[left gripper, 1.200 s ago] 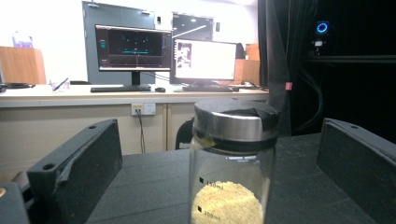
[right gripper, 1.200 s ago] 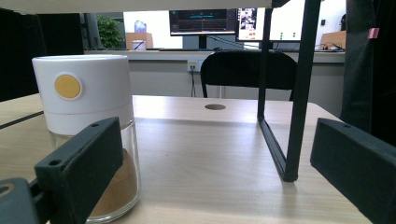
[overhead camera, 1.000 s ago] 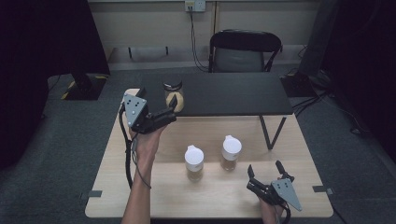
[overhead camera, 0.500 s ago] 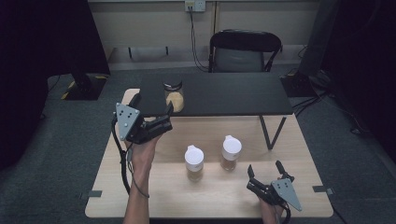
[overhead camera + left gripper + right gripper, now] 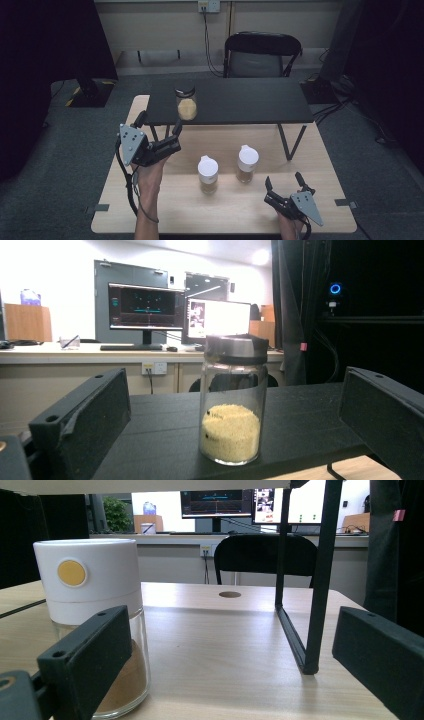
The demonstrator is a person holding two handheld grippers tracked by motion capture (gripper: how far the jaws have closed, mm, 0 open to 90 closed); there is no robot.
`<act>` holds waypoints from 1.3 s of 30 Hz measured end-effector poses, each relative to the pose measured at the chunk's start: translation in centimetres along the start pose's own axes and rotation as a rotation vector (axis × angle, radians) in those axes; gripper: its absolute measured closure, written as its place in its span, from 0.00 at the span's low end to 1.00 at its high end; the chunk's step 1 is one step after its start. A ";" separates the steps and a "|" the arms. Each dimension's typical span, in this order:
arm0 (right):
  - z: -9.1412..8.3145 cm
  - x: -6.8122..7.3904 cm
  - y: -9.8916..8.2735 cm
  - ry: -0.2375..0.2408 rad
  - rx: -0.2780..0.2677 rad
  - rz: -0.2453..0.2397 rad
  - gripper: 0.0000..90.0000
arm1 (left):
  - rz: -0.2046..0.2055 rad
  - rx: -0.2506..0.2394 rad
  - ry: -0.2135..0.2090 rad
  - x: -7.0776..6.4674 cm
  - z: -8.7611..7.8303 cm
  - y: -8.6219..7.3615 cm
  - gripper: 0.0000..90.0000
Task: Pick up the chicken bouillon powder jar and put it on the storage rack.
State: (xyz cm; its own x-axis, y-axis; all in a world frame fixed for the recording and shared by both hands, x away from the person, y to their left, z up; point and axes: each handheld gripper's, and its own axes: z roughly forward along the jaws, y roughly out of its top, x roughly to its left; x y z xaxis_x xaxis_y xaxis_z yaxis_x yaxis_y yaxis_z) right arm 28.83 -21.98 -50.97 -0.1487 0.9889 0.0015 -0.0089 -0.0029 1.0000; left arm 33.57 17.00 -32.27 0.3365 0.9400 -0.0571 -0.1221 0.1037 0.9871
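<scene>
So the left hand-held gripper [image 5: 159, 125] is up in the air over the left side of the light wooden table [image 5: 165, 220], jaws spread wide with nothing between them. In its own view it's aimed straight at the clear glass jar with the dark metal lid and pale yellow grains in the bottom [image 5: 233, 399], and the jar sits right in the gap between the two jaws, though a bit farther off, not touched. That jar stands upright near the left end of the low black shelf [image 5: 260, 102] that sits across the far part of the table.

The right hand-held gripper [image 5: 286, 183] is parked low at the near right of the table, also wide open and holding nothing. Just in front of it are two clear jars with white caps and brownish powder: one to the left [image 5: 208, 174], one a bit farther and to the right [image 5: 247, 163], both upright on the table.

My read: the job is barely started. The reach toward the grain jar looks lined up, but the grab itself and whatever comes after it haven't happened yet.
</scene>
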 end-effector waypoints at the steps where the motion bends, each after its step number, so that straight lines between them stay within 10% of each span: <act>1: 0.0 0.0 0.0 0.000 0.000 0.000 0.02 | -0.002 0.004 0.000 0.0 -0.1 -0.2 0.00; 39: 0.0 0.0 0.0 -0.001 0.000 0.000 0.02 | 0.015 0.023 -0.003 -0.8 -3.4 -6.2 0.00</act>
State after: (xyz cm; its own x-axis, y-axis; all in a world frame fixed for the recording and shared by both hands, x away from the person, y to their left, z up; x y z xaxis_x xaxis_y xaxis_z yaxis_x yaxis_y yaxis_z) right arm 28.83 -21.97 -50.97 -0.1478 0.9890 0.0013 -0.0090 -0.0027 1.0000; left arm 30.83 16.70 -38.91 0.3377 0.9403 -0.0422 -0.1059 0.0824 0.9910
